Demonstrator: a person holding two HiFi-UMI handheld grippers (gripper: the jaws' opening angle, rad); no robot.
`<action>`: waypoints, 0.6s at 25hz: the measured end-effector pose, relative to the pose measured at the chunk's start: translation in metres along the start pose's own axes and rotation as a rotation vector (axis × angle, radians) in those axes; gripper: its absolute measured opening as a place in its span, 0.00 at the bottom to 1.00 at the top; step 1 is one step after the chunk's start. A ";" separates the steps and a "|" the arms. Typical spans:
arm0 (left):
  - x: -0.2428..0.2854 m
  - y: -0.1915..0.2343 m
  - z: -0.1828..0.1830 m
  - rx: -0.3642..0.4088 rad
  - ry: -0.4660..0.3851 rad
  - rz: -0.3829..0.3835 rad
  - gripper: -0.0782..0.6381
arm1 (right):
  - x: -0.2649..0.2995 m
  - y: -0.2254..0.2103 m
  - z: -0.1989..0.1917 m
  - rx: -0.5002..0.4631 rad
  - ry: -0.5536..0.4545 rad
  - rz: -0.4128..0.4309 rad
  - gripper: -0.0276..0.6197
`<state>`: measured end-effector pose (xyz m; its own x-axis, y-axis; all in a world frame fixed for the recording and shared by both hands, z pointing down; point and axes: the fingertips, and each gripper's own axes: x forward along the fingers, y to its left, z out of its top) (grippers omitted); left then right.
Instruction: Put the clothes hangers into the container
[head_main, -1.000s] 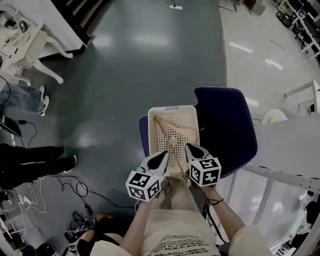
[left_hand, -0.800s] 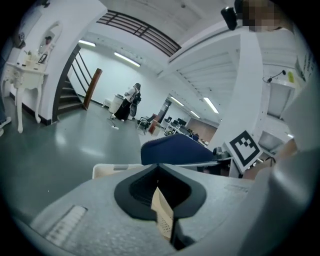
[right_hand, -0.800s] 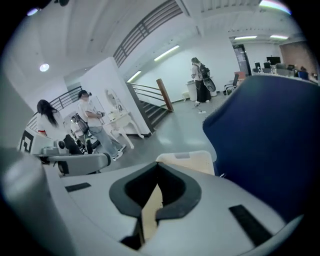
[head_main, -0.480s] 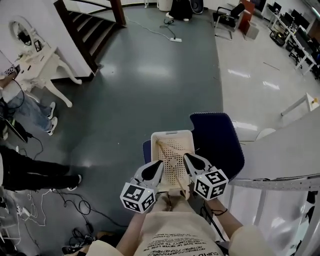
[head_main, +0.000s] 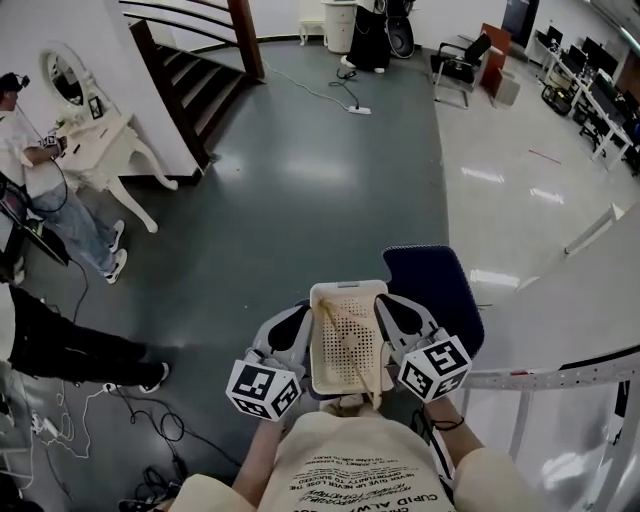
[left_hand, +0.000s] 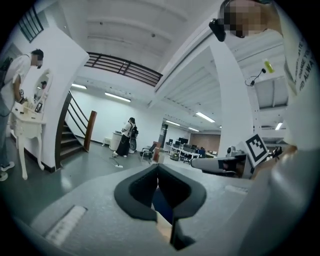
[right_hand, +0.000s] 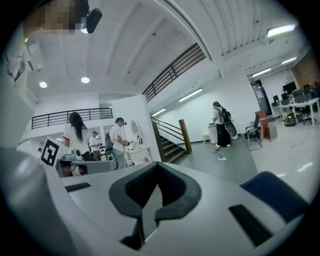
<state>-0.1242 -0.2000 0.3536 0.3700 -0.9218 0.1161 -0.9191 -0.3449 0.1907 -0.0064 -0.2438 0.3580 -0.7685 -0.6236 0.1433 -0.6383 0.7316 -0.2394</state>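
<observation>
Step in hand, as judged: the loading appears done and the basket (head_main: 348, 288) is being carried. It is held raised over the left part of the blue chair (head_main: 440, 290), clear of the seat and close to the person's chest. A wooden hanger (head_main: 352, 352) is seen lying slantwise inside it. How many more lie with it cannot be counted. The left gripper (head_main: 298, 316) is clenched on the basket wall on the side away from the chair's back. In its own view the jaws are seen meeting at the tips, with a cream strip of the basket nipped lower down. The right gripper (head_main: 386, 306) is clenched likewise on the opposite wall, on the side toward the chair's back, with a thin pale edge pinched between its closed jaws. Next move, as judged: both grips must be kept equal and the basket level, so that the hanger's overhanging near end is not tipped out. A place to set it down is not yet shown. Compared with a second ago, the basket was then resting on the chair seat, with both grippers drawn up at its near edge. Now it is lifted off the chair and flanked by them. More of the room beyond the chair is also taken in, with the stairs included.
</observation>
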 end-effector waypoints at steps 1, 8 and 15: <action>-0.002 0.003 0.006 0.003 -0.015 0.009 0.14 | 0.000 0.000 0.007 -0.008 -0.017 0.001 0.05; -0.008 0.011 0.034 0.048 -0.081 0.054 0.14 | -0.005 -0.006 0.041 -0.019 -0.123 -0.009 0.05; -0.016 0.016 0.049 0.082 -0.134 0.093 0.14 | -0.018 -0.017 0.057 -0.048 -0.172 -0.049 0.05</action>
<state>-0.1512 -0.1991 0.3071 0.2660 -0.9640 -0.0022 -0.9586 -0.2648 0.1049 0.0213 -0.2606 0.3045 -0.7198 -0.6941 -0.0140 -0.6797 0.7086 -0.1895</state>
